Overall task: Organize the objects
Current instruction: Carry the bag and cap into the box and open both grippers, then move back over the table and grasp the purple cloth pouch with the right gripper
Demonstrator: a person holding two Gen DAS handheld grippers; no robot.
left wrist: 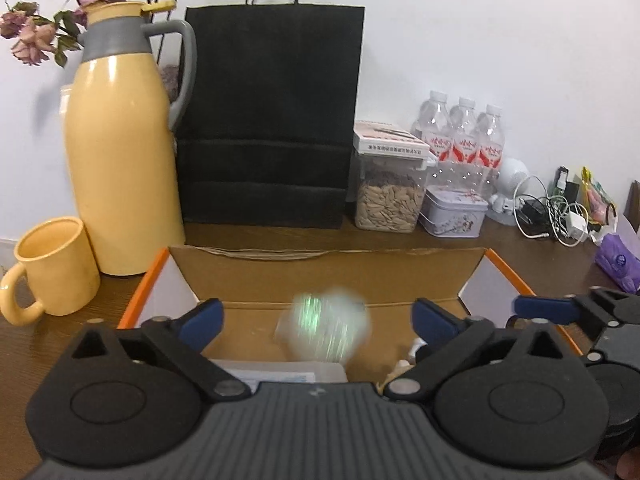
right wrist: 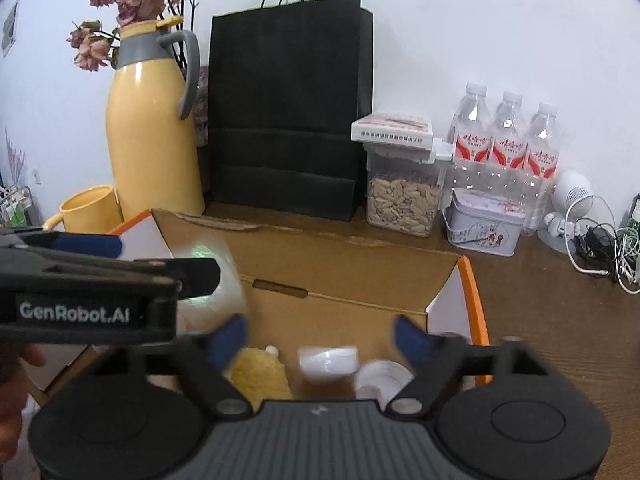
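Left wrist view: both tongs, left (left wrist: 316, 314) and right (right wrist: 322, 332), are gaping empty over the half-filled orange-edged cardboard box (left wrist: 328, 276) as a blurred pale-green item (left wrist: 328, 330) is dropping in; desk clutter is waiting.

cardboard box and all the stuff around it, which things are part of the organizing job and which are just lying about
In the job:
cardboard box
blurred clear packet above the box
white item in the box
left gripper, open
right gripper, open

Lying about:
yellow flask
yellow mug
black bag
water bottles
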